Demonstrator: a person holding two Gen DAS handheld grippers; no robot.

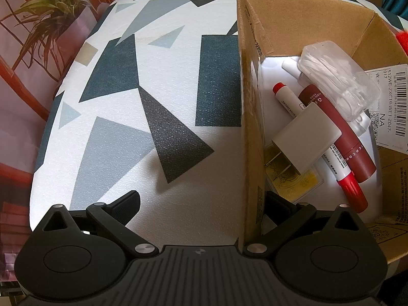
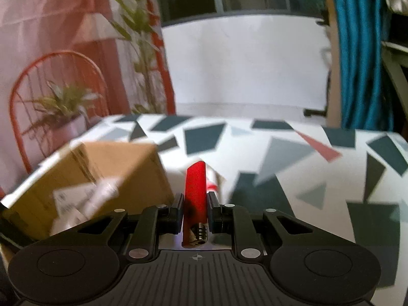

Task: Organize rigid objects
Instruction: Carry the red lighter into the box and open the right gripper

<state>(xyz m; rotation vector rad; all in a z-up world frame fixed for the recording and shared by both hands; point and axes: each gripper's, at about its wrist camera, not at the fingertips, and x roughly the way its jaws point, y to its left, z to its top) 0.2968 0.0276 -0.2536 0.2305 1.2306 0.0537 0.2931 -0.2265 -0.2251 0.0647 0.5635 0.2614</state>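
Observation:
A cardboard box (image 1: 251, 107) stands on the patterned tabletop (image 1: 178, 76). Inside it lie a white marker with red caps (image 1: 288, 102), a dark red tube (image 1: 339, 132), a white charger plug (image 1: 306, 137), a clear plastic case (image 1: 336, 76) and a yellow card (image 1: 293, 181). My left gripper (image 1: 202, 196) stands open astride the box's near wall, one finger outside it and one inside. My right gripper (image 2: 195, 204) is shut on a red lighter (image 2: 195, 186), held upright above the table to the right of the box (image 2: 89, 176). A red tip (image 1: 403, 38) shows at the left wrist view's right edge.
A potted plant (image 1: 51, 7) and a red wire chair (image 2: 58, 97) stand beyond the table's left side. A white wall (image 2: 242, 63) and a blue curtain (image 2: 357, 51) lie behind the table. A shipping label (image 1: 390, 107) hangs on the box's far flap.

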